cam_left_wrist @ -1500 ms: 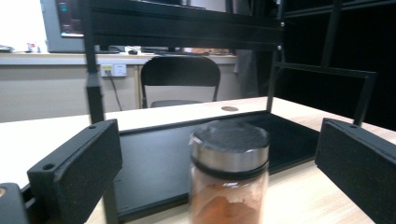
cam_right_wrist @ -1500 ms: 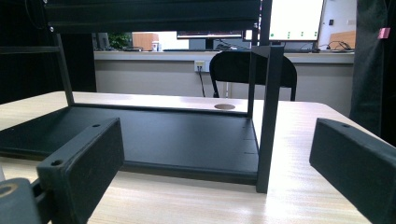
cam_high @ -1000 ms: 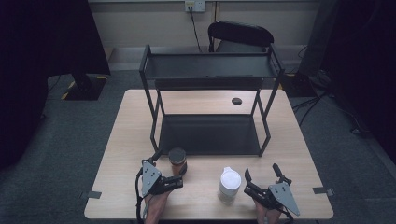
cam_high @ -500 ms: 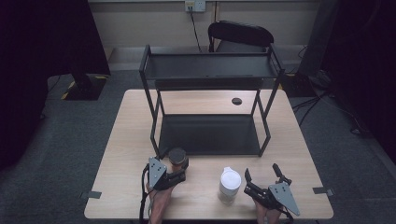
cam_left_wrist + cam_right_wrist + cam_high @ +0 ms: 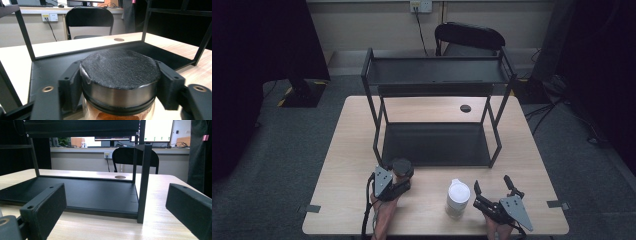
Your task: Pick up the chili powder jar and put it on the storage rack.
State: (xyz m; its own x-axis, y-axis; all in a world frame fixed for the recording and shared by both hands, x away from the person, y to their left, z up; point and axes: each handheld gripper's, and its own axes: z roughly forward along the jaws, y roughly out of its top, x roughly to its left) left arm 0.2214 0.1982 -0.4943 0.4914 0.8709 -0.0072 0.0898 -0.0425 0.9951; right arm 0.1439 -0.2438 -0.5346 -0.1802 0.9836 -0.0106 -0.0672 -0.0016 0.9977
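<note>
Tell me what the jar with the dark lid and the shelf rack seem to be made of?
Jar: probably clear glass, since orange contents show through; its lid has a shiny metal-looking band and a matte black, slate-like top. Rack: thin black bars and flat trays, likely painted metal.

**Jar between left fingers, bottle beside right ones**

Sitting between the left gripper (image 5: 399, 176) fingers (image 5: 71, 86): jar (image 5: 120, 82), on the table (image 5: 352, 150), just before the shelf rack (image 5: 437, 142). Standing just left of the right gripper (image 5: 494, 192) fingers (image 5: 43, 207): bottle (image 5: 458, 199). Lying beyond both sets of fingers: rack, then chair (image 5: 469, 37) behind it.
</note>
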